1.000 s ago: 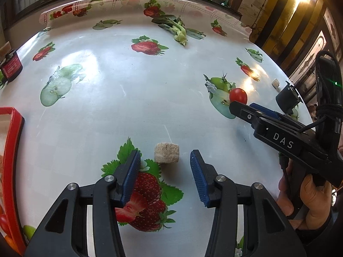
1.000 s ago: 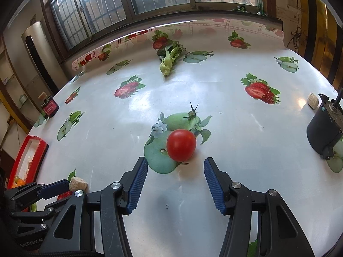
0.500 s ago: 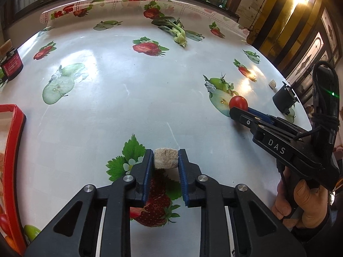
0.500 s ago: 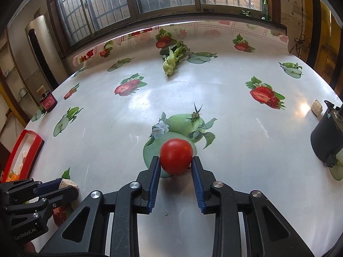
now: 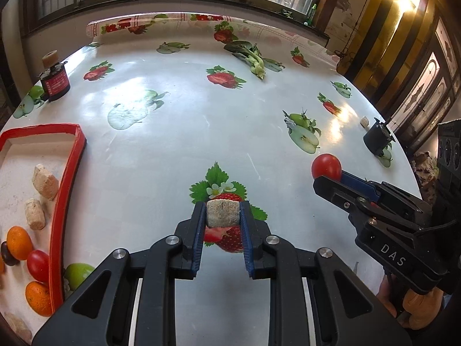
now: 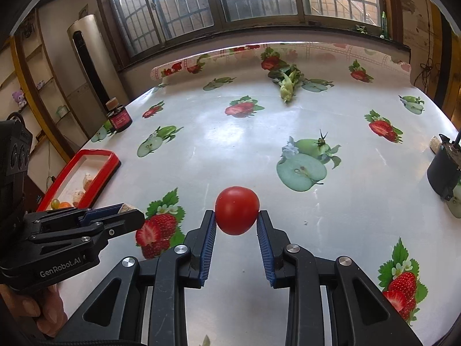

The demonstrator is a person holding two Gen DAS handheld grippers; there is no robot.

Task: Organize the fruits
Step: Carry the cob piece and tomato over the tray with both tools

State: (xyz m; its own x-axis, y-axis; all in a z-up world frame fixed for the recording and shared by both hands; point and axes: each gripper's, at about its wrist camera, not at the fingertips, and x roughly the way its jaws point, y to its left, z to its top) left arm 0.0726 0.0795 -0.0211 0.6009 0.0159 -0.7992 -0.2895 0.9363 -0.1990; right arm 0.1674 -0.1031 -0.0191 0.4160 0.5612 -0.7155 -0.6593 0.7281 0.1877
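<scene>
Left gripper (image 5: 223, 216) pinching tan block (image 5: 223, 212), clear of table (image 5: 201, 121). Right gripper (image 6: 236, 222) pinching tomato (image 6: 236, 210), also lifted. Red tray (image 5: 67, 190) at left already holds oranges, small tomato, more blocks. Judged midway: both loads not yet delivered; leafy vegetable (image 5: 253, 59) remains at far edge.

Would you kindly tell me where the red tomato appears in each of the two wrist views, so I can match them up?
Left wrist view: the red tomato is at mid-right, held at the tip of the right gripper.
Right wrist view: the red tomato is at lower centre, clamped between the gripper's blue pads.
Shared landmark: the red tray at the left edge.
</scene>
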